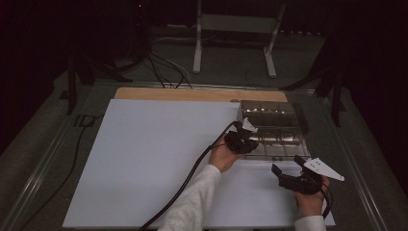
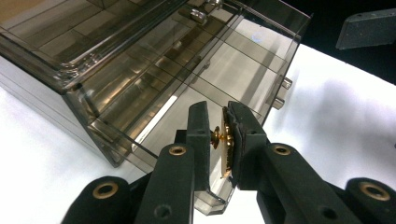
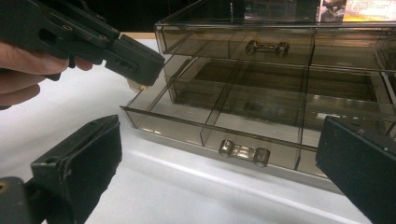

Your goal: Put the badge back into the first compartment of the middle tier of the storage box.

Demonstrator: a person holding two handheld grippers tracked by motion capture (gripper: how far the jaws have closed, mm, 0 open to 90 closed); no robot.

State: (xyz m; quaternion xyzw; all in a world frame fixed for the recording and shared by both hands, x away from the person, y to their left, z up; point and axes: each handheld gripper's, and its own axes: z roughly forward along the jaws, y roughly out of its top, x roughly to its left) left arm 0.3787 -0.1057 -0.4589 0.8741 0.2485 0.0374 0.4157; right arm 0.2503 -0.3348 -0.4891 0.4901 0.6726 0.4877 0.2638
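Left gripper (image 2: 219, 135) is pinching a small gold button-like piece (image 2: 225, 140) over the open drawer (image 3: 243, 128).

Its fingers (image 2: 200, 135) are pressing on the piece from both sides, holding it above the near corner of the pulled-out lower drawer of the smoky clear drawer box (image 1: 272, 127), which is sitting at the far right of the white surface (image 1: 144, 159). The right gripper (image 1: 288, 171) is hovering just in front of the box, its fingers (image 3: 79, 172) spreading wide around nothing.

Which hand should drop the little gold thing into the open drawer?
Left. Its tongs already pinch the gold piece right over the open drawer. The right tongs are open, empty and off to the side.
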